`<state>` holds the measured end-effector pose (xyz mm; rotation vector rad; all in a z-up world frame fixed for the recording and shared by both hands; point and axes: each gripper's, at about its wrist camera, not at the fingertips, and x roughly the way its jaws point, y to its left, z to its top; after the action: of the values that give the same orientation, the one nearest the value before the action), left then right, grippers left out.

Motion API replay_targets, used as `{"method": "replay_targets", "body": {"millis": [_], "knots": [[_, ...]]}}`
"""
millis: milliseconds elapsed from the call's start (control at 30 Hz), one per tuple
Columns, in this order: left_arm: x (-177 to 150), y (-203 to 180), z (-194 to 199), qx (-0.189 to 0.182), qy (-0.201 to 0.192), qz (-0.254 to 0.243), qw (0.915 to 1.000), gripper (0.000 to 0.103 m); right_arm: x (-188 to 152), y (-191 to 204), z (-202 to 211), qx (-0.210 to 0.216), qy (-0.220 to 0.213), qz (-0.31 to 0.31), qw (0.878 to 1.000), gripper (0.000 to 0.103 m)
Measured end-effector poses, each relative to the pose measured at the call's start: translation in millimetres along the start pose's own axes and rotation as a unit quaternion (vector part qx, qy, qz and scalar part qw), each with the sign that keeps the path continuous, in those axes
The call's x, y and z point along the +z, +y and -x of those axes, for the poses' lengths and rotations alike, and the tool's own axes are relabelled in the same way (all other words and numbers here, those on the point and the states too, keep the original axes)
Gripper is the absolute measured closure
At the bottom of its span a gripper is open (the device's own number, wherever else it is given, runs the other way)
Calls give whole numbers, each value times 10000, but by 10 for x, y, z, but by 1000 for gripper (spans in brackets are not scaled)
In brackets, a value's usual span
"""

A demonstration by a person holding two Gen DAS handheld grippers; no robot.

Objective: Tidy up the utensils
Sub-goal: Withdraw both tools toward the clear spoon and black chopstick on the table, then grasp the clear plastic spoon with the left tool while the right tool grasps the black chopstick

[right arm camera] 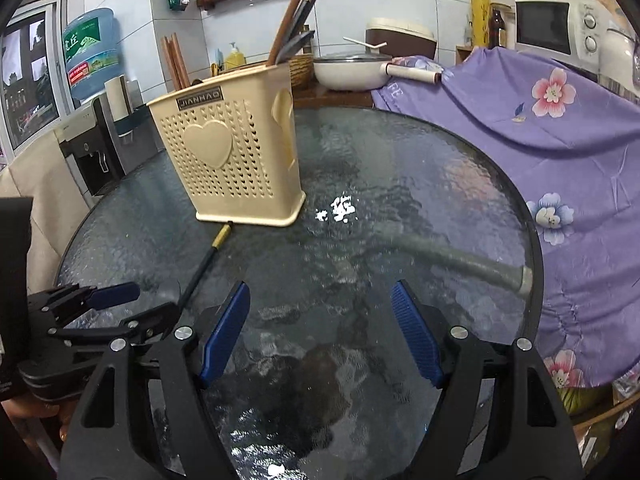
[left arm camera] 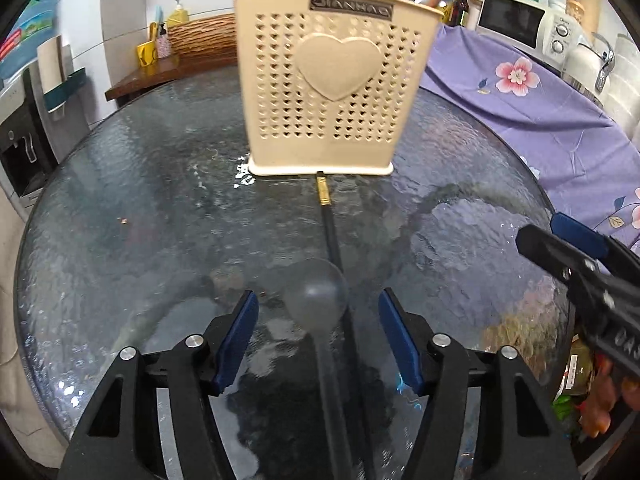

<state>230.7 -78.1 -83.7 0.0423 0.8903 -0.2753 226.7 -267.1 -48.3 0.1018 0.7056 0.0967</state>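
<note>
A cream perforated utensil holder (left arm camera: 320,80) (right arm camera: 232,156) with a heart on its side stands upright on the round glass table (left arm camera: 120,240); wooden and dark handles (right arm camera: 296,28) stick out of it. A black chopstick with a gold end (left arm camera: 323,194) (right arm camera: 208,256) lies on the glass, its tip at the holder's base. The bowl of a greyish translucent spoon (left arm camera: 316,296) lies between the fingertips of my left gripper (left arm camera: 318,300), which is open, its pads clear of the spoon. My right gripper (right arm camera: 320,292) hangs open over bare glass, to the right of the left one (right arm camera: 136,306).
A purple floral cloth (left arm camera: 540,120) (right arm camera: 540,152) covers the table's right side. Behind it stand a microwave (right arm camera: 552,26) and a white pot (right arm camera: 348,70). A water dispenser (right arm camera: 92,44) and a wooden side shelf (left arm camera: 160,72) are at the left. The table's rim (right arm camera: 536,264) curves close on the right.
</note>
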Motion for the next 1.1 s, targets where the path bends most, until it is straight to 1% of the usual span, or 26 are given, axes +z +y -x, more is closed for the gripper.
{"method": "replay_targets", "body": {"millis": [67,133,233,300,500,600,700,800,900,967,1000,1067,1100], "knots": [[24,-15,-42,22,31,64,10000,55,-19,-15,-7,33,24,-30,10000,30],[23,-29,-76,26,69,112,9999,59,-33,-9,-7,59,31,-45,10000,30],[26,-32,-90,77,37,127,9999,61,-25,4,-7,98,28,-43,9999,30],[41,-20,-91,68,28,190,9998,67,-27,13,-21,117,39,-37,9999,30],[67,38,-45,6,-25,299,9995,68,-30,98,-119,173,187,-9,9997,30],[94,136,60,-7,-152,403,9991,68,17,174,-195,325,293,-14,9990,30],[116,288,186,46,-314,546,9980,68,74,321,-327,515,449,13,9977,31],[111,519,302,156,-473,811,9955,68,145,531,-512,674,652,70,9956,35],[80,794,397,281,-611,1184,9907,68,225,782,-717,763,822,163,9936,38],[67,909,435,337,-661,1332,9883,68,285,942,-844,639,893,295,9935,41],[62,944,446,337,-669,1364,9878,68,318,1015,-907,553,916,370,9936,42],[64,1000,457,313,-677,1411,9872,68,367,1111,-1009,446,987,428,9932,49],[59,1026,457,296,-683,1425,9870,68,390,1157,-1074,413,1056,422,9927,49]]}}
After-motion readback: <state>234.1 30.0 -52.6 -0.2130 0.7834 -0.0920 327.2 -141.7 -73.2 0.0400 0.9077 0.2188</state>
